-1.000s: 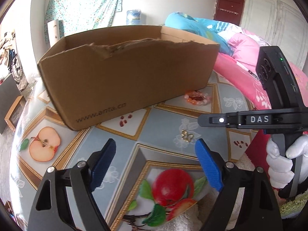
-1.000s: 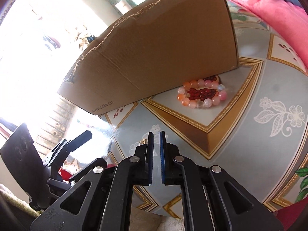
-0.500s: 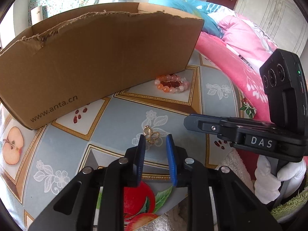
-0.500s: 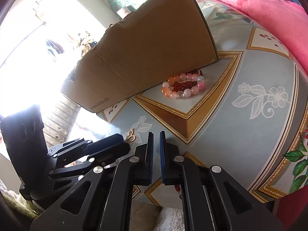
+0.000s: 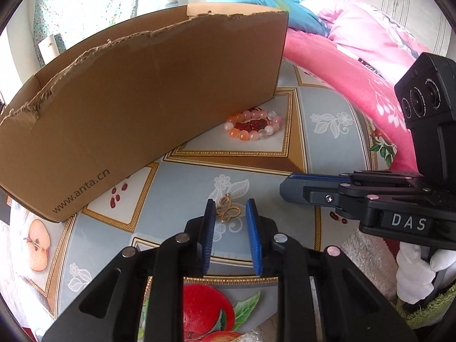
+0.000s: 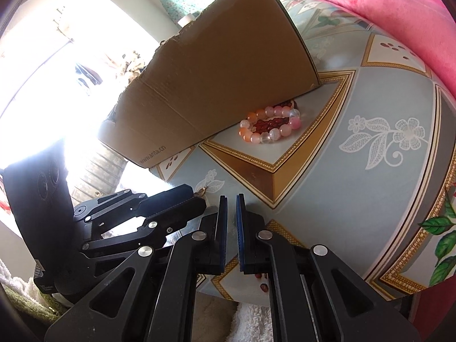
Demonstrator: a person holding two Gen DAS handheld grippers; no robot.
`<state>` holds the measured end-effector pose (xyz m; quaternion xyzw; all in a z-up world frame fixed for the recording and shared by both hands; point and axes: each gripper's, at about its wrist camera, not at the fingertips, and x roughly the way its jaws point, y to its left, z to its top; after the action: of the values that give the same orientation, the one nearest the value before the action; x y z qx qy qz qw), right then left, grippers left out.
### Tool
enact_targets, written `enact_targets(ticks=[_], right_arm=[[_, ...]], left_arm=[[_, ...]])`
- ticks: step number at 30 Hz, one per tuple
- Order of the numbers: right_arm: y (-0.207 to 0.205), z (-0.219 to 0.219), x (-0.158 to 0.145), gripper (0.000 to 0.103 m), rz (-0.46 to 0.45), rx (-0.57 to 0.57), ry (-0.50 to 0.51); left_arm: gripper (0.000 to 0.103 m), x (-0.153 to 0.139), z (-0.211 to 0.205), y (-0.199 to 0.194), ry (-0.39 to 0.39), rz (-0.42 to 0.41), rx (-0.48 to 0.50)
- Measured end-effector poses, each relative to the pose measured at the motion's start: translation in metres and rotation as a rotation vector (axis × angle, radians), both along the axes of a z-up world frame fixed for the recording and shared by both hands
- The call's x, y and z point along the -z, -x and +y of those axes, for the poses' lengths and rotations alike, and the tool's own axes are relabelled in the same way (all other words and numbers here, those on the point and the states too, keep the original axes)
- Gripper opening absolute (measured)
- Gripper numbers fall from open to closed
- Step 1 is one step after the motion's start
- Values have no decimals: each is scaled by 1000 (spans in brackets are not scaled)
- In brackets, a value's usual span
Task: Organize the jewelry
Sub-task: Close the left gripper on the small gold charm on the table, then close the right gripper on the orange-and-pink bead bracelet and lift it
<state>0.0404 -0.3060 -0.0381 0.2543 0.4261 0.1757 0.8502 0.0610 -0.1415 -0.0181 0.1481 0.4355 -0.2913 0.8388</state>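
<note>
Now, left gripper (image 5: 228,203): lowered close over the desk (image 5: 327,154), blue pads drawn in narrow, one on each side of the butterfly pendant.
Grip on the pendant: not clenched that I can see; the left pad sits right at the pendant's edge, while a thin gap shows before the right pad.
Butterfly pendant (image 5: 228,213): small and gold, lying flat on the white lace-flower print of the desk cover, right at my left fingertips.
Right gripper (image 6: 231,199): clenched to a thin slit with nothing in it, hovering above the desk just beside the left gripper, its tip pointing across in front of the pendant.
Right hand (image 5: 413,279): in a white glove, wrapped round the handle below the right gripper.
Bead bracelet (image 5: 253,126): orange, pink and clear beads ringed round a cluster of dark red ones, on the desk against the near lower corner of the cardboard box, well apart from both grippers.
Cardboard box (image 5: 142,99): open-topped with a torn upper edge, standing on the desk beyond the pendant; I cannot see into it.
Bed (image 5: 342,65): pink quilt and blue bedding along the far right of the desk.
</note>
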Motion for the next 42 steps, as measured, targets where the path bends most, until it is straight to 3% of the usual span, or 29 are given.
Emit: enact_targets(ticks=[5,10,18,22,29,38,42], right_arm=[[2,-1,-1,6,-4,1,-1],[3,0,-1,6,-4,5,0],[3,-1,-2,5,-1,5,1],[4,-1,-3,5,-3,4,8],[4,-1,-5,5,-4,6,17],[5,3,-11,5,1,9,48],[5,5,-19,8,-20,12,107]], left_arm=[[21,1,-4,-1,-37,-22,7],[27,1,-3,-9,-34,-5,29],[27,0,-2,-14,-28,12,80],[15,1,-2,-12,-24,-11,78],[15,1,-3,-9,-18,-20,88],[15,-2,14,-14,63,10,86],[15,-11,27,-15,109,4,76]])
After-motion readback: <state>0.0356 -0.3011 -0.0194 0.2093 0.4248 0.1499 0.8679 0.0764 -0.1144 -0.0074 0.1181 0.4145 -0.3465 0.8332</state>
